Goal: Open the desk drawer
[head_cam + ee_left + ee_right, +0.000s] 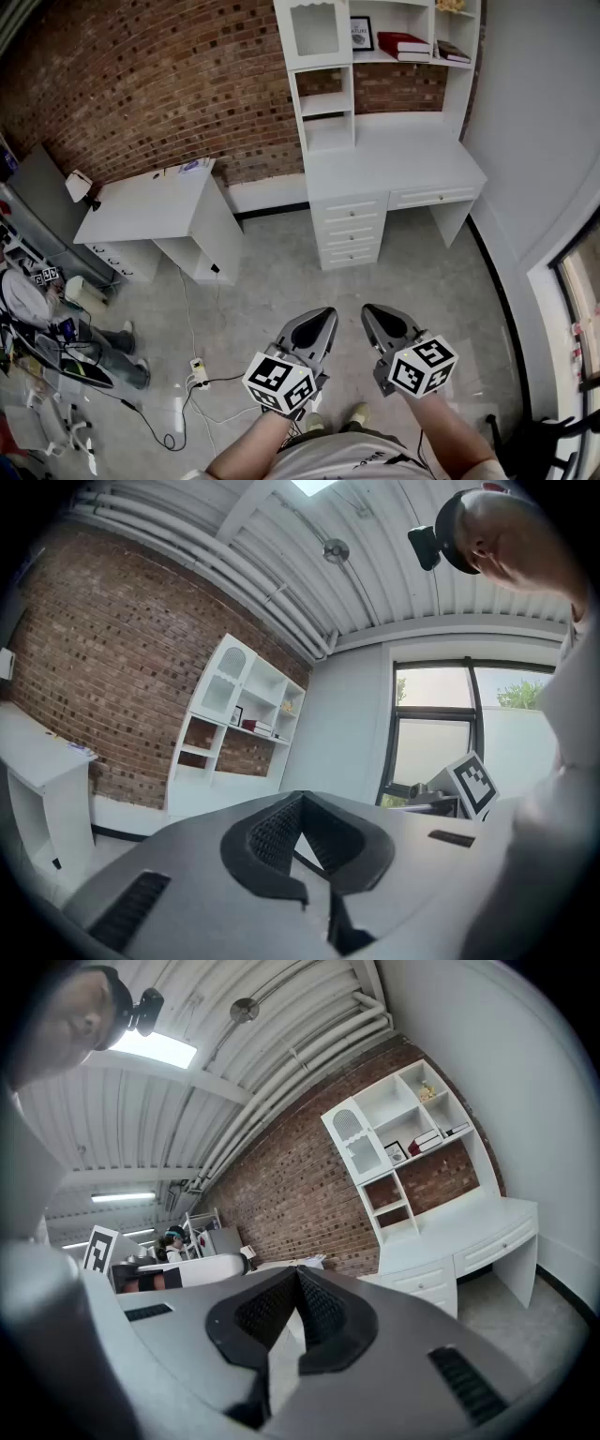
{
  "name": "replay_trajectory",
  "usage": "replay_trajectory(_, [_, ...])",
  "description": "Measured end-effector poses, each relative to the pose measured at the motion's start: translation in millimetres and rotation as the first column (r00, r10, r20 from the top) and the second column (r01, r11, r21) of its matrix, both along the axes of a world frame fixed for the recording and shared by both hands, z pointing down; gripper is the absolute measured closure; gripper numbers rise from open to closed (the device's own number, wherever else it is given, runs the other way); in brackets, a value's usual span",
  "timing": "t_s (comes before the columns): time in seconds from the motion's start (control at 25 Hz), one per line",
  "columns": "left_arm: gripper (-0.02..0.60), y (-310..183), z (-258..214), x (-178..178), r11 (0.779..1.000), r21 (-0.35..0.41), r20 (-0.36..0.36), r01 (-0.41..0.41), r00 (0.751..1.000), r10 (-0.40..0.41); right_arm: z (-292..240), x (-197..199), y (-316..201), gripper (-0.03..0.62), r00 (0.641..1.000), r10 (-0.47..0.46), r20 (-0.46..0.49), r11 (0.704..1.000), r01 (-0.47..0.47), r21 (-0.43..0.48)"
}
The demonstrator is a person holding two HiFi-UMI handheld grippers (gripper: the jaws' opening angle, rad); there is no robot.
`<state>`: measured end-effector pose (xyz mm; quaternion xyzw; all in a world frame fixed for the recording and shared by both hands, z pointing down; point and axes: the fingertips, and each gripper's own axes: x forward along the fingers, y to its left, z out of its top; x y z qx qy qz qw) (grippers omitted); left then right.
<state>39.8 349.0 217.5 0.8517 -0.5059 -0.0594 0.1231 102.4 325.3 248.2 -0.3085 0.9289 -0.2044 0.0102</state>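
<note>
A white wooden desk (394, 167) is backed by a red-brown brick wall (159, 84). A red hardback book (403, 42) is seen on its white hutch (317, 58). The floor (281, 272) is mottled grey. Black-and-white square patterns are carried by the grey left gripper (328, 314) and right gripper (368, 310).

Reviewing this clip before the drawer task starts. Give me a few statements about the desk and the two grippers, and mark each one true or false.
1. Every one of the drawers in the white desk is closed. True.
2. The right gripper is clamped on a drawer handle. False: its jaws are shut on nothing, and it is held over the floor well short of the desk.
3. The left gripper has its jaws spread wide. False: they are together, with nothing between them.
4. A red book lies on a shelf above the desk. True.
5. The desk stands against a brick wall. True.
</note>
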Motion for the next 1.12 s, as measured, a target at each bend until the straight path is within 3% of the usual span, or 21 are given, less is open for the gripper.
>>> replay_trajectory(0.4, [0.569,-6.6,1.0,14.3,1.0,-0.007,0.002,0.007,1.0,-0.007,-1.8,13.1,-4.4,0.577,1.0,-0.015,0.01,1.0,0.015,0.002])
replay_trajectory(0.68, [0.569,-18.8,-5.8,7.4,0.998,0.003,0.017,0.055,0.998,-0.055,-15.4,32.3,-15.4,0.576,0.991,-0.032,0.127,0.999,0.035,-0.022])
replay_trajectory(1.12, [0.569,-46.6,15.1,12.7,0.997,-0.022,0.021,0.072,0.997,-0.072,2.4,40.3,-43.4,0.576,0.991,-0.031,0.13,0.999,0.036,-0.037])
